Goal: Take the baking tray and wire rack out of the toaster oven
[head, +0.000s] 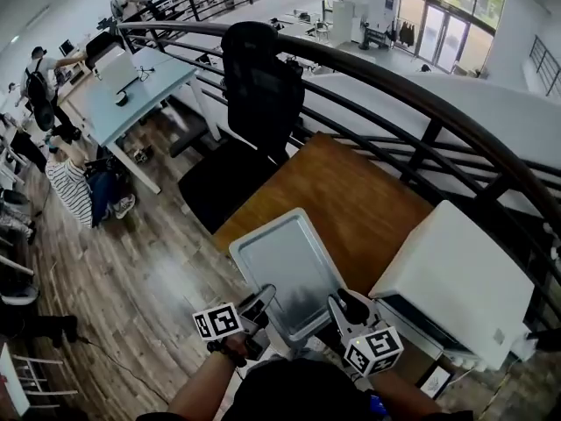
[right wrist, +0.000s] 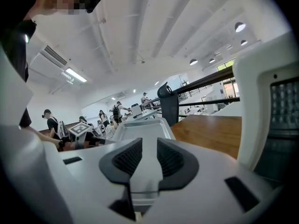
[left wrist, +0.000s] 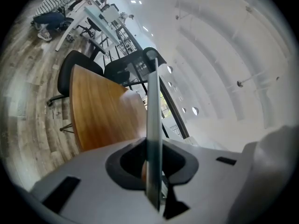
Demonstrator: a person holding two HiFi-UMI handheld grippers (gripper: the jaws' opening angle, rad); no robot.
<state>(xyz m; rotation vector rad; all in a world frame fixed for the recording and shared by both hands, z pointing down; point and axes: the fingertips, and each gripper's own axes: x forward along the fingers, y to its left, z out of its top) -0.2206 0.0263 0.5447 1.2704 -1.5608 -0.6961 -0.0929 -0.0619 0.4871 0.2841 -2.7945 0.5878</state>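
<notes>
Spreading widest across the head view, the grey-brown plank floor (head: pixel 131 270) lay open on the left, and a curved dark metal railing (head: pixel 394 86) closed off the far side. Inside the railing stood the brown wooden worktop (head: pixel 351 200) with rounded edges, its smooth top bare from the middle to the far edge. A black high-backed office chair (head: pixel 254 95) was drawn up close at that edge. A boxy white toaster oven (head: pixel 456 279) filled the worktop's right end, leaving free room only to its left.

Just left of the oven was the shallow grey metal baking tray (head: pixel 285 266), rectangular with rounded corners and a raised rim. It sat roughly level over the worktop's near edge and overhung toward the person; whether it rested there or was lifted could not be told. The left tool (head: pixel 262 296) was clamped on the tray's near left rim, the sheet seen edge-on between its dark pads. The right tool (head: pixel 341 304) gripped the near right corner, ribbed pads closed on the rim.
</notes>
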